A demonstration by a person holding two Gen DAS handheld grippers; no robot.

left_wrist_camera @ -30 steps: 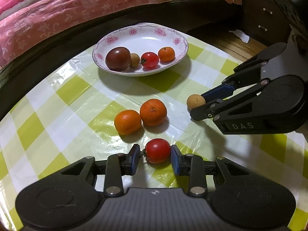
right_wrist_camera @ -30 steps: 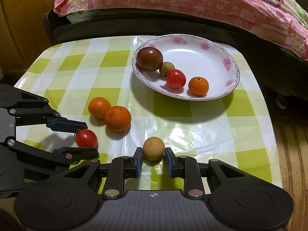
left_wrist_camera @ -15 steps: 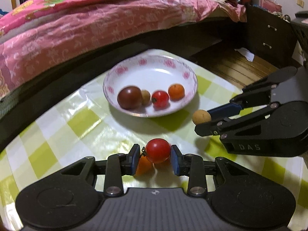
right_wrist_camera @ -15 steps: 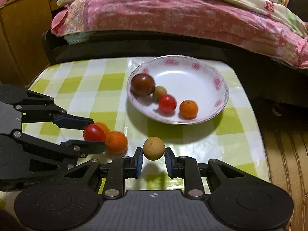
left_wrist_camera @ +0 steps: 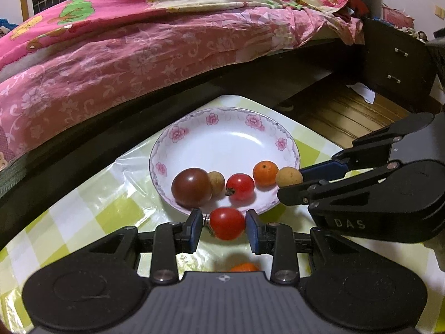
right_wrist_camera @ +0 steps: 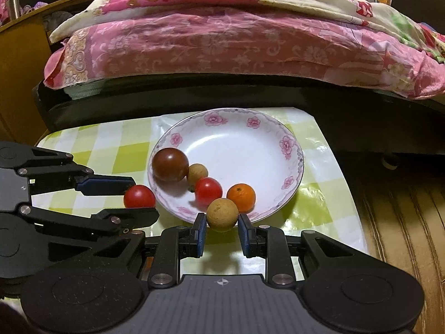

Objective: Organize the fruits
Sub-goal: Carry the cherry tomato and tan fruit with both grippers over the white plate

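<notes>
Tools [left_wrist_camera: 224, 224] level, fruit-laden, at plate [left_wrist_camera: 178, 150]

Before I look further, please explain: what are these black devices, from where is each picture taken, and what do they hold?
These are hand-held grippers, one in each of a person's hands; each carries a camera looking along its two fingers. In the left view, the left gripper holds a red tomato. In the right view, the right gripper holds a small tan fruit. Each gripper also shows at the edge of the other's view. Both hover by the flowered plate, which holds a dark tomato, another tan fruit, a red tomato and an orange. The plate stands on a checked tablecloth.
</notes>
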